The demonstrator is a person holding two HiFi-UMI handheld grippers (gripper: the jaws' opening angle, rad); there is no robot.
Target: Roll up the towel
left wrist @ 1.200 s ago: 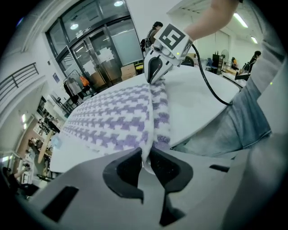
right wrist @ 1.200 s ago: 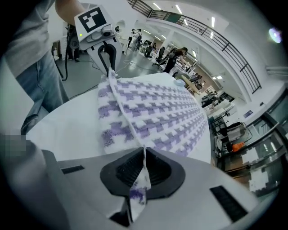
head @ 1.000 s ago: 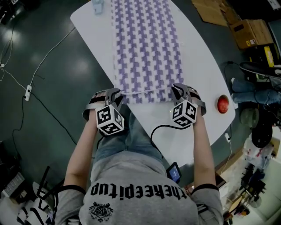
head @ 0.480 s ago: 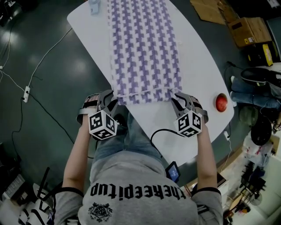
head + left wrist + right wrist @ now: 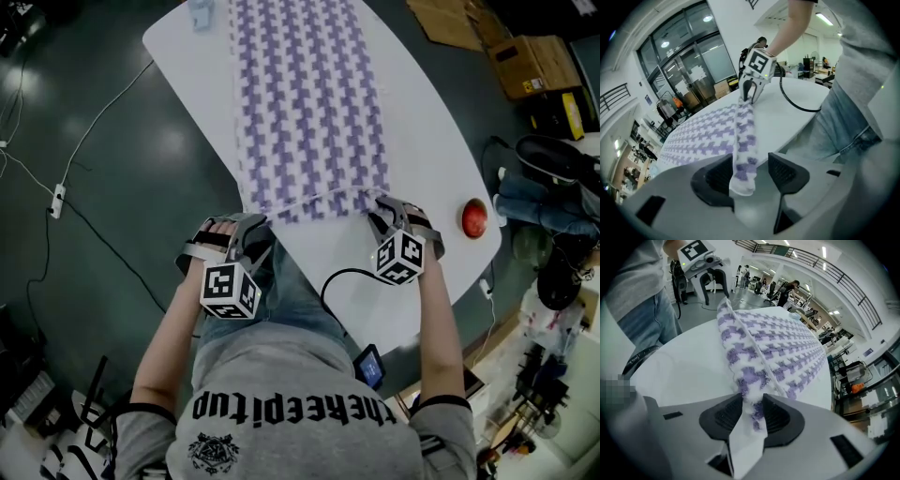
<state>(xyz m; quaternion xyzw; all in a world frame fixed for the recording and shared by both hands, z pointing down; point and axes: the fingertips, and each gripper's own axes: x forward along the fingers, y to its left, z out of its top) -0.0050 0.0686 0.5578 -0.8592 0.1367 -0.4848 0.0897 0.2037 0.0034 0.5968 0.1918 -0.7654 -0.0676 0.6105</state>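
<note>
**Both grippers at the towel's near edge, jaws eased apart**

Left gripper first: its ribbed black pads stand wide, having just been opening. The towel's near-left corner hangs between them, leaning on one pad with clear air before the other. No pinch there.

Over to the right gripper – a much narrower gap, its jaws also just opened. The bunched near-right corner fills that gap and brushes both pads without looking squeezed. A white hem tip pokes down past them.

Between the two grippers the near edge is turned up into a slim, soft band that runs straight from one set of jaws to the other.

The cloth itself is fluffy terry, white with a purple houndstooth check. Beyond that band it lies flat and long down the middle of the white oval table, not yet rolled.

Each gripper carries a marker cube, and a black cable loops across the tabletop from the right one.

Further out, a red round object sits near the table's right rim and a small pale blue item at the far end beside the towel. A cardboard box stands on the dark floor – closed, so its contents can't be seen.
</note>
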